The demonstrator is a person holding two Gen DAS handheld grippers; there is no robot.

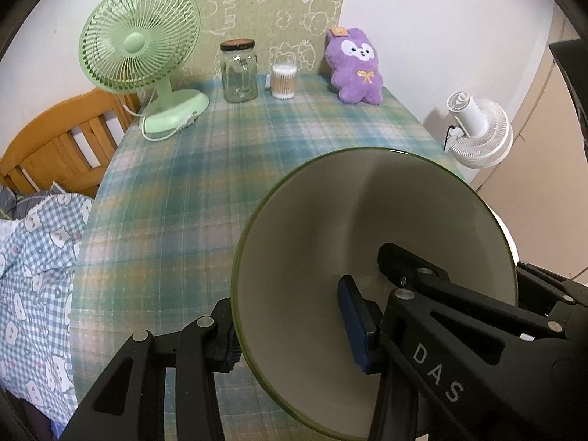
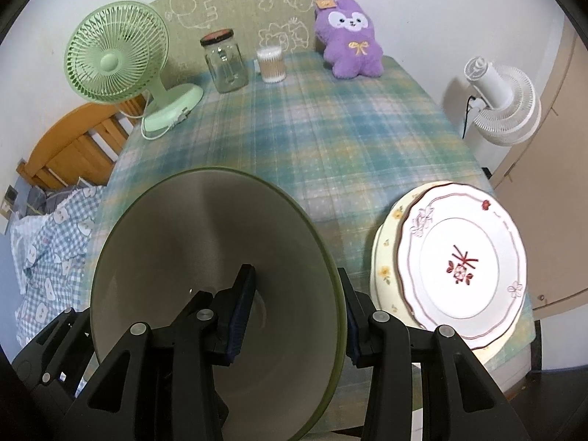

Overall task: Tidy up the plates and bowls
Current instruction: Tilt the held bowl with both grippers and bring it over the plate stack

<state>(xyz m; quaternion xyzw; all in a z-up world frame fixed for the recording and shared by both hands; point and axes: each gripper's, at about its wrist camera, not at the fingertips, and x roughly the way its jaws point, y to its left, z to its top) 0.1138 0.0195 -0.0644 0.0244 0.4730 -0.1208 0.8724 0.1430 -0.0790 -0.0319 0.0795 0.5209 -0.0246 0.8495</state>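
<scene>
2 plates (image 2: 459, 257) sit stacked at the desk's (image 2: 330, 128) right edge; left gripper (image 1: 294, 330) and right gripper (image 2: 294, 316) clamp the unplaced bowl (image 2: 205, 242).

Two black hand-held grippers

The left gripper (image 1: 294, 334) and right gripper (image 2: 297, 318) have matte black angular linkage arms, round silver rivets and dark blue pads (image 1: 354, 325); white letters "DAS" mark the left one.
</scene>
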